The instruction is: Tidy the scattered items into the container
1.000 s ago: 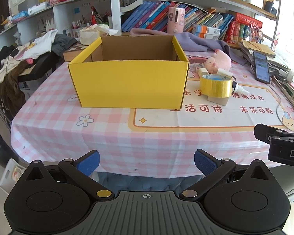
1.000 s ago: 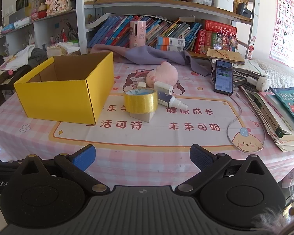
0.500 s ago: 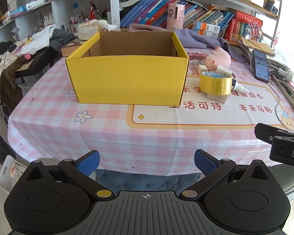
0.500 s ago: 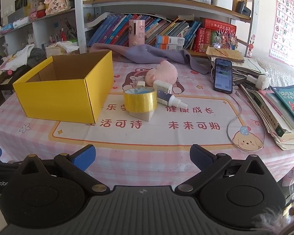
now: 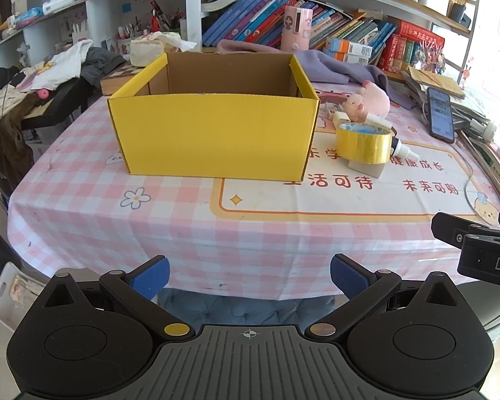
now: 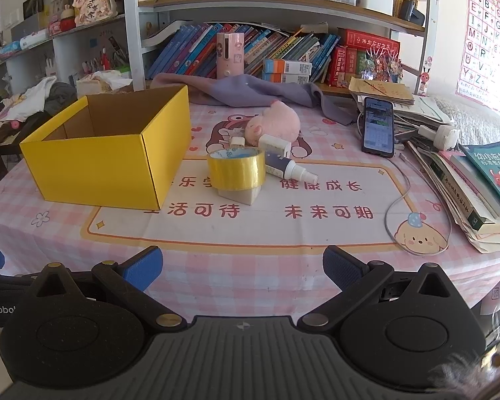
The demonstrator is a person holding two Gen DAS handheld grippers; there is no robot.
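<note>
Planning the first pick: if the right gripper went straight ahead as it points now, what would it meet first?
Probably the yellow tape roll, roughly centred ahead of the open right gripper; only bare tablecloth lies before it. Depth is uncertain.

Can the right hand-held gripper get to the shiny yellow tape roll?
Probably yes: the right hand-held gripper is open, and bare tablecloth lies between it and the tape roll.

a child's room at home: crowded bookshelves, an alphabet poster, a pink checked tablecloth.
</note>
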